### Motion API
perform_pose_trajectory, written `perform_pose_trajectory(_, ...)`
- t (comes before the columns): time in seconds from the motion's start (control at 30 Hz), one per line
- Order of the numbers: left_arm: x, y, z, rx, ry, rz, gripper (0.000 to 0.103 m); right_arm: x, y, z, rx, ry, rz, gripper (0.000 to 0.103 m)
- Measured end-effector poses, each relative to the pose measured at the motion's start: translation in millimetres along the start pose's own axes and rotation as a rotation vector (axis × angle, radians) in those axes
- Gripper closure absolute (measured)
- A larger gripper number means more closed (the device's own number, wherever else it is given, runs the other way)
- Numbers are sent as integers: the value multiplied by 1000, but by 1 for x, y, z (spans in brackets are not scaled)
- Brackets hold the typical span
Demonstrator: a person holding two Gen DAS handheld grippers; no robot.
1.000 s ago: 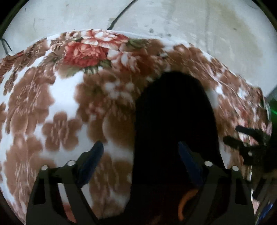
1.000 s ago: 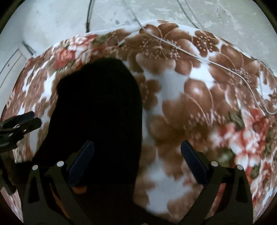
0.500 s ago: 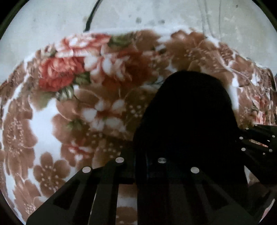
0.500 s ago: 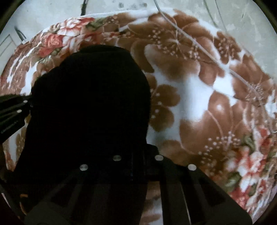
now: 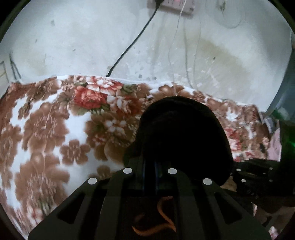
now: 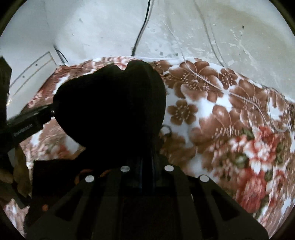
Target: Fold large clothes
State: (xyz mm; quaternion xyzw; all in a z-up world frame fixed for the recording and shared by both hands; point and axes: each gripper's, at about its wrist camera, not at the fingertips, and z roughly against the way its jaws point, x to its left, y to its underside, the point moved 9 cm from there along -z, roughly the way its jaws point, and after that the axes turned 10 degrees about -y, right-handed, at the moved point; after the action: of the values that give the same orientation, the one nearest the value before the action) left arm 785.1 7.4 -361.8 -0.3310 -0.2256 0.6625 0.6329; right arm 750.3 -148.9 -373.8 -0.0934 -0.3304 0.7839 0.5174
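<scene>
Left wrist view first: the left gripper (image 5: 150,171) has its jaws pinched together on the near edge of a black garment (image 5: 182,136), so the fabric starts right between the jaws and bulges up and away from them, filling the middle-right of the shot. An orange squiggle (image 5: 158,219), maybe a print or a cord, shows on the dark fabric close under the camera; hard to say which. Under and behind the garment there's a floral blanket (image 5: 46,133), brown and red flowers on white, spreading left and to the far side. Beyond that is a stained whitish wall (image 5: 73,37) with a black cable (image 5: 132,44) running down from a power strip (image 5: 173,4) at the top. The other gripper's dark body pokes in at the right edge, just beside the garment.

Right wrist view: the right gripper (image 6: 146,166) is also clamped shut on the black garment (image 6: 110,110), which rises from the jaws and lumps up toward the left and far side. The left gripper (image 6: 27,123) comes in from the left edge with its tip against the cloth. The floral blanket (image 6: 230,129) covers the right side, with a thin white wire (image 6: 239,96) lying across it.
</scene>
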Motion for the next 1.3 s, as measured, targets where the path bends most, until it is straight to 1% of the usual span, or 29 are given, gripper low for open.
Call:
perform_pose_trajectory(0.07, 0, 8, 15, -1, 17, 23, 97, 10, 8, 16, -5, -9, 8, 96)
perform_pose_trajectory(0.2, -1, 29, 67, -28, 29, 28, 97, 35, 30, 54, -8, -27, 44, 96)
perform_pose_trajectory(0.33, -1, 65, 119, -52, 40, 8, 97, 59, 63, 90, -8, -69, 53, 96)
perform_pose_trajectory(0.37, -3, 79, 137, -62, 44, -3, 97, 66, 74, 99, -9, -72, 64, 96)
perform_pose_trajectory(0.4, -3, 89, 145, -63, 43, -5, 97, 70, 82, 105, -7, -74, 75, 96)
perform_pose_trajectory(0.43, -3, 102, 156, -61, 43, -3, 97, 76, 94, 110, 2, -74, 90, 96)
perform_pose_trajectory(0.47, -2, 116, 164, -52, 47, 4, 97, 83, 113, 115, 17, -71, 109, 96)
perform_pose_trajectory(0.5, -1, 135, 169, -32, 47, 14, 97, 88, 128, 116, 31, -73, 122, 96)
perform_pose_trajectory(0.57, 2, 175, 170, 20, 16, 6, 97, 95, 162, 113, 79, -68, 135, 96)
perform_pose_trajectory(0.63, 3, 211, 166, 71, -10, -6, 97, 94, 193, 104, 131, -69, 111, 96)
perform_pose_trajectory(0.67, 3, 225, 163, 90, -17, -12, 97, 91, 215, 98, 165, -57, 92, 96)
perform_pose_trajectory(0.7, 1, 247, 160, 122, -34, -33, 97, 90, 229, 92, 196, -55, 77, 96)
perform_pose_trajectory(0.8, 3, 285, 153, 177, -59, -66, 96, 84, 263, 82, 250, -37, 35, 95)
perform_pose_trajectory(0.9, 8, 314, 149, 243, -69, -75, 92, 78, 285, 77, 292, -25, -13, 92)
perform_pose_trajectory(0.97, 11, 326, 154, 268, -71, -87, 72, 77, 294, 79, 310, -38, -40, 83)
perform_pose_trajectory(1.0, 11, 331, 159, 275, -56, -96, 53, 77, 297, 81, 317, -54, -60, 70)
perform_pose_trajectory(1.03, 11, 334, 164, 278, -45, -105, 46, 78, 299, 86, 313, -73, -87, 56)
perform_pose_trajectory(1.07, 13, 336, 169, 281, -42, -118, 45, 79, 299, 90, 312, -82, -107, 51)
perform_pose_trajectory(1.1, 15, 338, 175, 290, -46, -135, 45, 79, 302, 94, 322, -85, -131, 37)
perform_pose_trajectory(1.13, 19, 338, 182, 297, -48, -148, 44, 79, 304, 98, 331, -90, -151, 30)
perform_pose_trajectory(1.17, 23, 337, 190, 297, -52, -155, 44, 77, 308, 105, 340, -95, -183, 29)
perform_pose_trajectory(1.23, 29, 327, 202, 286, -58, -155, 43, 73, 306, 116, 335, -90, -209, 29)
perform_pose_trajectory(1.3, 36, 308, 209, 263, -65, -150, 42, 66, 296, 124, 312, -89, -234, 28)
